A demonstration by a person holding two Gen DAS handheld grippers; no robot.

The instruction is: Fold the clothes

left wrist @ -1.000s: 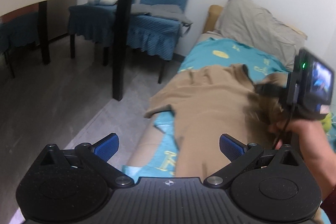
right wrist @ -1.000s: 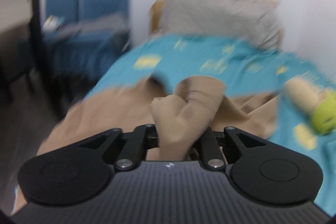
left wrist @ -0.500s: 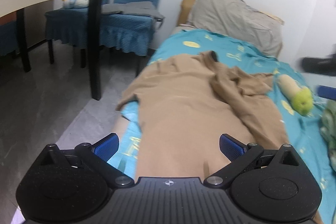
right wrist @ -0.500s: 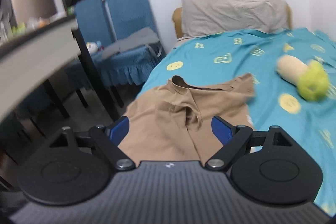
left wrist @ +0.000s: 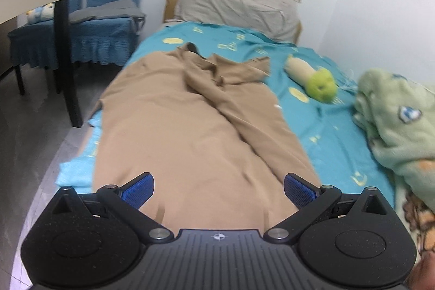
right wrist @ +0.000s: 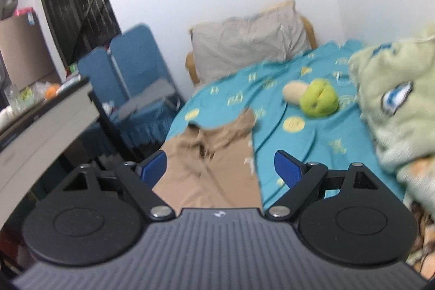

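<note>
Released a second ago, the tan shirt [left wrist: 190,132] lies on the bed [left wrist: 334,127]. Right tongs [right wrist: 220,167] and left tongs [left wrist: 217,188] gape empty; next, grip both hem corners evenly.

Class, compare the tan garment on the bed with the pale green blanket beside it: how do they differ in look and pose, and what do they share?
The tan garment is plain, while the green blanket carries printed patches. The garment lies spread long and mostly flat, with one bunched fold; the blanket sits heaped. The garment lies along the chair-side edge of the bed, the blanket by the wall. Both rest on the teal sheet, unheld by either gripper.
</note>
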